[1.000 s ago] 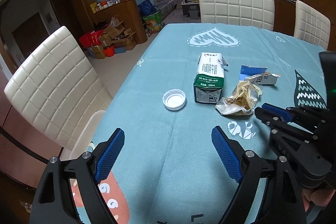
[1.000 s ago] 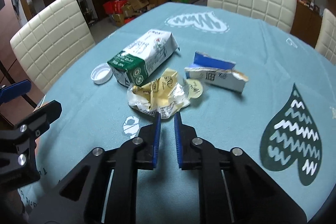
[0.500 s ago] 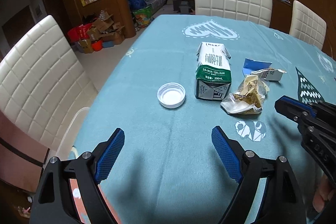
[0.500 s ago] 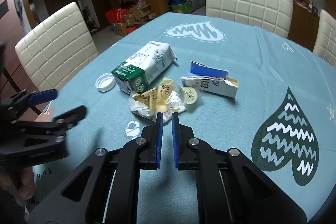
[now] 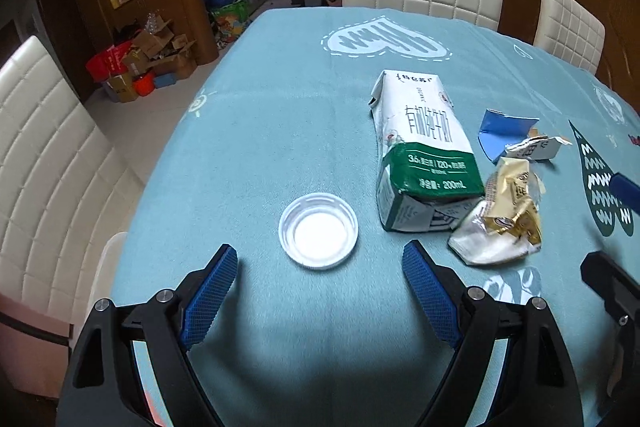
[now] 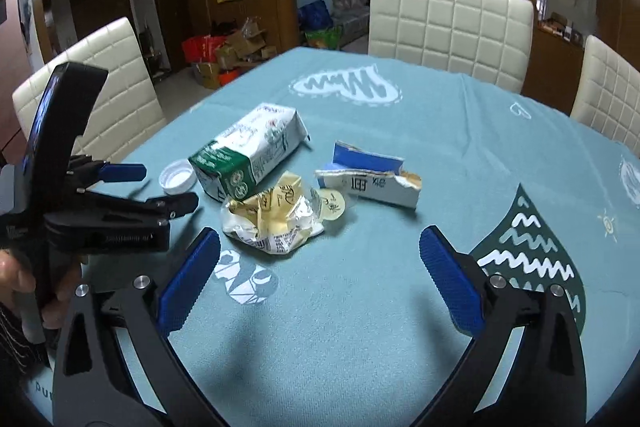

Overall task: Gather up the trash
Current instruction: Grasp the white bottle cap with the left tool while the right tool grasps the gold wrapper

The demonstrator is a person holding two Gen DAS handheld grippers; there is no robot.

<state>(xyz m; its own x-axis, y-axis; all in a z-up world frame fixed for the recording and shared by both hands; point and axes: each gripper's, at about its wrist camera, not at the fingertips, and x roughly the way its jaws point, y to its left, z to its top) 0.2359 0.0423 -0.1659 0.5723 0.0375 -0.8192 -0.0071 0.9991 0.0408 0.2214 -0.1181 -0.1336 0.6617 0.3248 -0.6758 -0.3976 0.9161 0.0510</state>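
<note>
On the teal-clothed surface [image 5: 260, 131] the trash lies in a loose cluster: a white plastic lid [image 5: 318, 230], a green-and-white milk carton [image 5: 424, 151] on its side just beside it, a crumpled yellow wrapper [image 6: 272, 217] against the carton's near end, and a torn blue-and-white box [image 6: 370, 183] a little apart. The left hand-held gripper [image 5: 320, 293] hangs with jaws spread wide just short of the lid. The right hand-held gripper [image 6: 320, 267] has just sprung apart near the wrapper, nothing between its jaws
</note>
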